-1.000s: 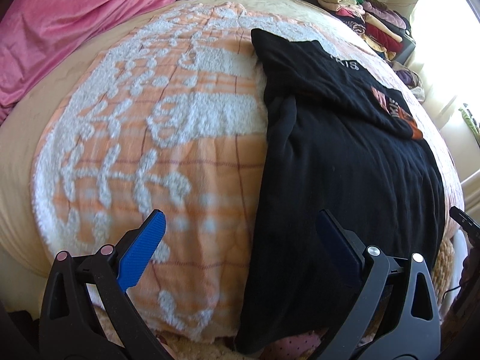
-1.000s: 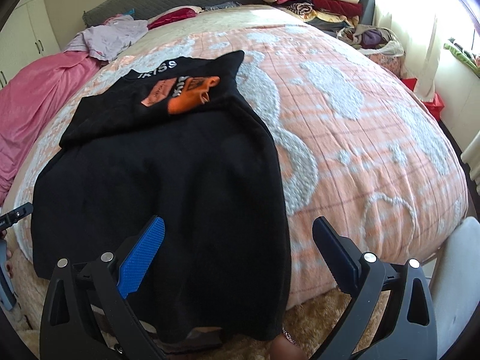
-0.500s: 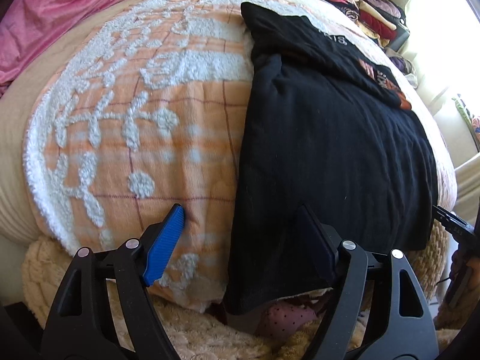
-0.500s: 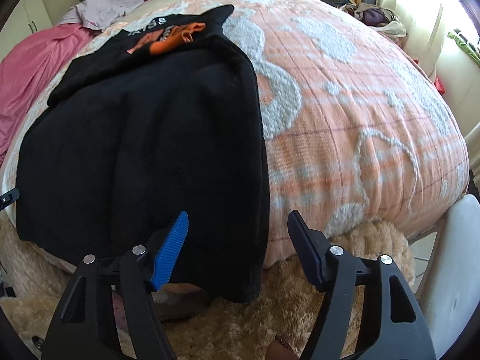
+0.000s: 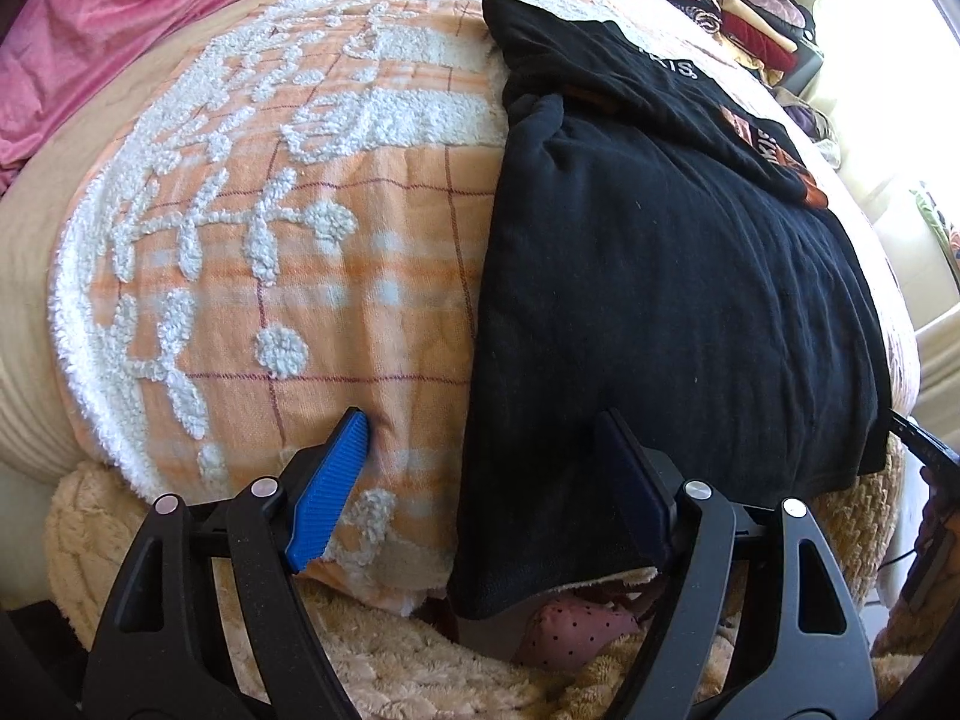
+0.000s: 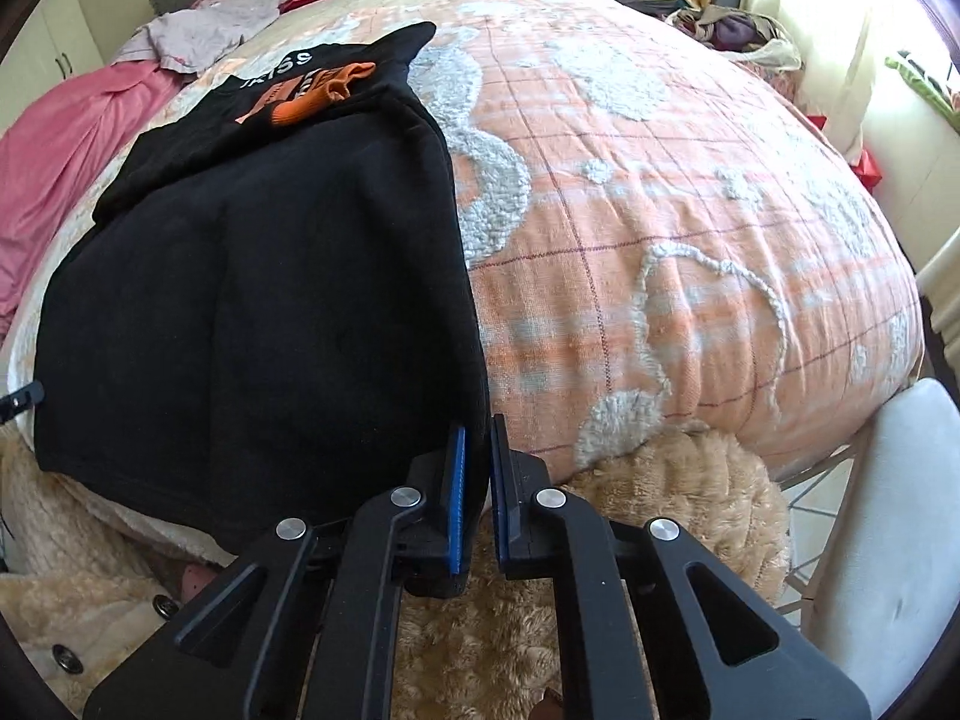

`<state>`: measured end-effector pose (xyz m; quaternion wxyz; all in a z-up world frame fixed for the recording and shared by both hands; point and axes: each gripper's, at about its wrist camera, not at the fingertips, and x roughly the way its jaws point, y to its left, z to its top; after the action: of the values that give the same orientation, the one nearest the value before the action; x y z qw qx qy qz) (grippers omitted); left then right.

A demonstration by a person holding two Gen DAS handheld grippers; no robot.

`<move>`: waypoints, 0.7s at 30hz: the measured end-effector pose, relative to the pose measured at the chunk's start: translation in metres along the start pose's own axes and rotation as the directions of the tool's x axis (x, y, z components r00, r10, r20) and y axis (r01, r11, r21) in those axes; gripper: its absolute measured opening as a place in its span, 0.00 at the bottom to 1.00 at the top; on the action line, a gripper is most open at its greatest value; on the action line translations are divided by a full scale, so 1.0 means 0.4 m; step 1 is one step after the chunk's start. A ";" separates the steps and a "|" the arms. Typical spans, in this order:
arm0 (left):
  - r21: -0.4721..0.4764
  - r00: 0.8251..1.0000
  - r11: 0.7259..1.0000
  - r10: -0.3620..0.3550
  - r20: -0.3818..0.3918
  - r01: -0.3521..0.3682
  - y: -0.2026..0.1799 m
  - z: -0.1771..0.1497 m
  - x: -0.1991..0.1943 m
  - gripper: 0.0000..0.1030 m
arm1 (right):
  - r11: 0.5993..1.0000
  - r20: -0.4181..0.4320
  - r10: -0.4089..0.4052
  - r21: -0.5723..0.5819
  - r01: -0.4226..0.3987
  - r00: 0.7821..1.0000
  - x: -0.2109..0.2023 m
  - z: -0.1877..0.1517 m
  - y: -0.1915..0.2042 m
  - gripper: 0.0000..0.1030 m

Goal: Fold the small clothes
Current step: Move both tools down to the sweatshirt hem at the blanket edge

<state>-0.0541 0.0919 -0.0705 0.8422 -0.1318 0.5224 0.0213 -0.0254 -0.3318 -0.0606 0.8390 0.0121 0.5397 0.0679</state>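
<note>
- Left hand-held gripper (image 5: 480, 480): jaws apart, straddling the left edge of the black garment (image 5: 660, 300) near its bottom corner; blue ribbed pad (image 5: 330, 486) sits on the bedspread, the other pad on black cloth. Pads not pressing together yet, so no grip. Likely placed to pinch this corner, matching the right one.
- Black garment: lies flat on the bed, bottom hem hanging over the near edge. Soft matte knit, mildly wrinkled, roughly rectangular. Top part is folded down over the body, showing white lettering (image 5: 675, 63) and an orange print (image 6: 312, 90).
- Bedspread (image 5: 300, 240): orange-and-pink plaid with raised white tufted patterns, fuzzy loops, domed over the mattress. Gives a broad soft surface for folding.
- Fluffy beige throw (image 6: 678, 480): plush, hangs below the bed edge.
- Right hand-held gripper (image 6: 474, 492): jaws have just been closing and are now clamped on the garment's right bottom corner, thin cloth sandwiched between the pads. Probably the hold for lifting the hem upward.
- Far side: pink sheet (image 5: 120, 18) crumpled at left, stack of folded clothes (image 5: 738, 6) at right, well apart from the garment.
</note>
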 end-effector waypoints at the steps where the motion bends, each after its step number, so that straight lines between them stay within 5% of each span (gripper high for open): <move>1: 0.000 1.000 1.000 -0.003 -0.005 0.003 -0.002 -0.003 0.001 0.68 | 1.000 -0.008 -0.006 0.001 0.006 1.000 0.005 -0.001 0.001 0.08; 6: -0.021 1.000 1.000 -0.010 -0.006 0.010 -0.004 -0.025 -0.003 0.67 | 1.000 -0.023 -0.002 0.021 0.003 1.000 0.020 -0.002 -0.007 0.25; 11: -0.055 1.000 0.998 -0.019 -0.017 0.018 0.010 -0.041 -0.008 0.55 | 1.000 -0.031 -0.003 0.009 0.003 1.000 0.021 -0.011 -0.021 0.43; 15: -0.097 0.992 0.990 -0.113 -0.054 0.107 0.007 -0.059 -0.009 0.47 | 0.999 -0.052 0.054 -0.004 -0.054 0.997 0.026 -0.032 -0.019 0.45; 21: -0.102 0.990 0.989 -0.118 -0.074 0.110 -0.004 -0.068 0.013 0.47 | 0.997 -0.063 0.071 -0.011 -0.071 0.995 0.034 -0.035 -0.011 0.42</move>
<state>-0.0753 0.0831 -0.0863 0.8129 -0.2034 0.5456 -0.0067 -0.0321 -0.3353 -0.0793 0.8188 0.0234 0.5645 0.1017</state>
